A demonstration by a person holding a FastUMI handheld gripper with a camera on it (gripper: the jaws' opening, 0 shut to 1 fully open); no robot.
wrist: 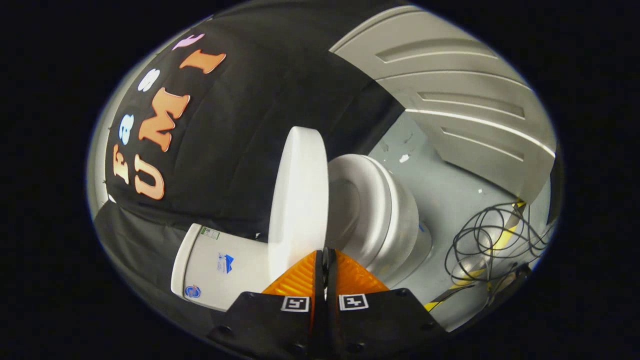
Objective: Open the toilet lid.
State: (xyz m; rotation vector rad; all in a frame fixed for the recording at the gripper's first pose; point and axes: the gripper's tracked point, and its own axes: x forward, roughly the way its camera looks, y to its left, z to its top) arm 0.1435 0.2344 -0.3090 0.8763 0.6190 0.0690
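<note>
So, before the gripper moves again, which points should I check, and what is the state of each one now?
1. White plastic toilet lid raised off the seat: ok.
2. White toilet seat lying down on the bowl: ok.
3. Orange ribbed fingers closed together, nothing between them: ok.
4. Fingertips touching the lid's edge: cannot tell.
5. Lid resting against the white tank: cannot tell.
6. Black tangled cables on the grey floor, apart from the toilet: ok.
</note>
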